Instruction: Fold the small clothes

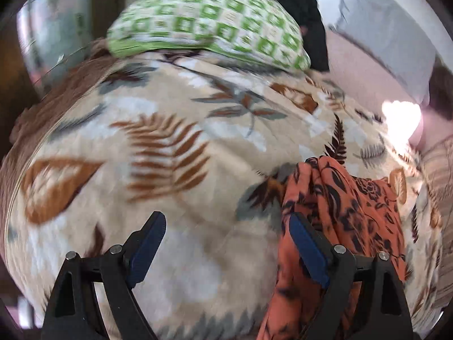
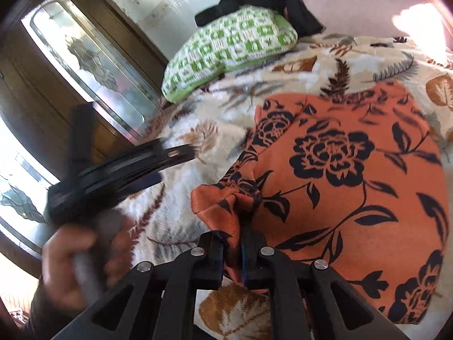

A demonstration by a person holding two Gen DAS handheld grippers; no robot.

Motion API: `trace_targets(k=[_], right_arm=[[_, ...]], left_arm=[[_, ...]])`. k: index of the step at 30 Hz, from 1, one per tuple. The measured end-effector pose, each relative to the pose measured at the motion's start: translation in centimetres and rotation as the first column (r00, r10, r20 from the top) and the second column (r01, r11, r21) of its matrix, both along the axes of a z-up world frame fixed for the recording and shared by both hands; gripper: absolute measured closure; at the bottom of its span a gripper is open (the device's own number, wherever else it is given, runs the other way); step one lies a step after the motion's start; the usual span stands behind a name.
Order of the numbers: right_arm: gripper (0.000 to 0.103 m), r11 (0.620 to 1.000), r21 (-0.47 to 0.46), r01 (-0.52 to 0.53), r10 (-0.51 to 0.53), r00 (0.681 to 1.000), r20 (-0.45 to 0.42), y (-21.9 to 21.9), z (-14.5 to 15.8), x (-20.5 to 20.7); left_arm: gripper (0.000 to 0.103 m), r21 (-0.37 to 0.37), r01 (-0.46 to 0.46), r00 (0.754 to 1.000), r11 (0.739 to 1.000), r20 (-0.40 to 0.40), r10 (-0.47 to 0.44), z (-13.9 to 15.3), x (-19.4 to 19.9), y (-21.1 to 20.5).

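Note:
An orange cloth with black roses (image 2: 348, 170) lies spread on a leaf-patterned blanket (image 2: 198, 130). My right gripper (image 2: 236, 243) is shut on the cloth's near left corner, which bunches up between its pads. My left gripper (image 1: 226, 243) is open and empty above the blanket (image 1: 170, 141); the orange cloth (image 1: 339, 212) lies bunched beside and behind its right finger. The left gripper (image 2: 172, 161) also shows blurred in the right wrist view, left of the cloth, held in a hand.
A green-and-white patterned pillow (image 1: 209, 25) (image 2: 229, 48) lies at the far end of the bed, with a black garment (image 1: 297, 5) (image 2: 263, 2) behind it. A wooden cabinet with a glass door (image 2: 90, 65) stands to the left.

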State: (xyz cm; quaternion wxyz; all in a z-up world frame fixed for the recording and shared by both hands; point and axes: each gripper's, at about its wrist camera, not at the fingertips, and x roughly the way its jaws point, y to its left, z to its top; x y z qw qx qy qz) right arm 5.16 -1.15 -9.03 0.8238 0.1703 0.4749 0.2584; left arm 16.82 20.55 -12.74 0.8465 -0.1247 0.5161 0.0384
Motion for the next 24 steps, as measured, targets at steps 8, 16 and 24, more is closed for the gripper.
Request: trace_targets(k=[8, 16, 24], right_arm=[[0.094, 0.995, 0.094, 0.014, -0.019, 0.998, 0.055, -1.8, 1.4, -0.8], [0.094, 0.995, 0.073, -0.066, 0.065, 0.998, 0.023, 0.2, -1.1, -0.6], [0.093, 0.995, -0.007, -0.102, 0.102, 0.995, 0.017, 2.8, -3.3, -1.3]], left_arm=[[0.014, 0.214, 0.145, 0.983, 0.966, -0.144, -0.115, -4.7, 7.0, -3.9], [0.014, 0.166, 0.081, 0.993, 0.983, -0.099, -0.065, -3.3, 6.3, -0.9], [0.014, 0.012, 0.063, 0.997, 0.998, 0.036, -0.063, 3.6, -1.7, 2.5]])
